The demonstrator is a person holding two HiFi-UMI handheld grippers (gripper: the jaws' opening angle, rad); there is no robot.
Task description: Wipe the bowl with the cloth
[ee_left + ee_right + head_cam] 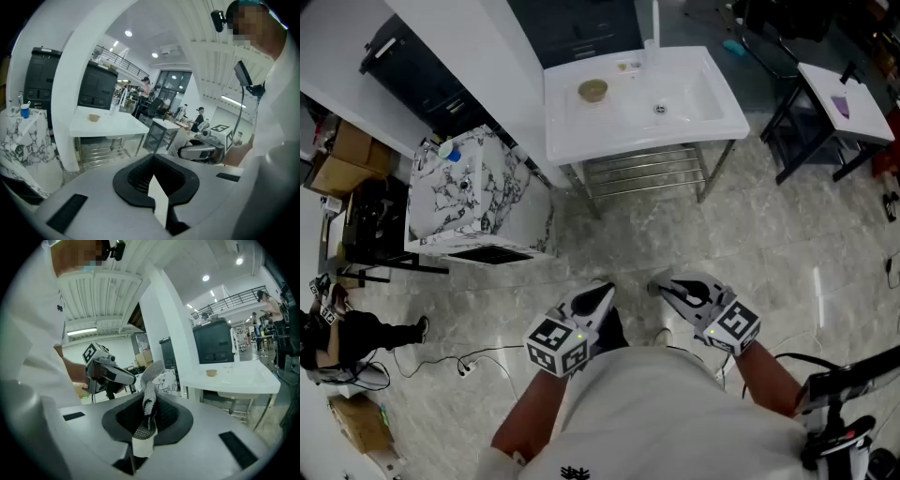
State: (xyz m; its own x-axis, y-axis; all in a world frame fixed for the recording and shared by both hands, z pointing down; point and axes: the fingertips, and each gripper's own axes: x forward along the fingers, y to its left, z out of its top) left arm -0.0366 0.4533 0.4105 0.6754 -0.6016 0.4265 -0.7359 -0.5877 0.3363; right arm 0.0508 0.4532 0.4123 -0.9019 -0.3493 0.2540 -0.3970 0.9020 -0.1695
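A small tan bowl (592, 90) stands on the white sink counter (572, 127) far ahead of me; it also shows as the bowl (94, 117) in the left gripper view and the bowl (212, 373) in the right gripper view. Both grippers are held close to my body, well short of the counter. My right gripper (661, 284) (145, 427) is shut on a grey knitted cloth (149, 394) that sticks up from its jaws. My left gripper (605, 292) (157, 187) is shut with nothing in it.
A sink basin with a drain (661, 108) and a faucet (654, 28) lie right of the bowl. A marble-patterned cabinet (478, 192) carrying a blue cup (450, 150) stands at the left. A dark-framed table (834, 103) is at the right. A person (347, 337) and cables are on the floor at the left.
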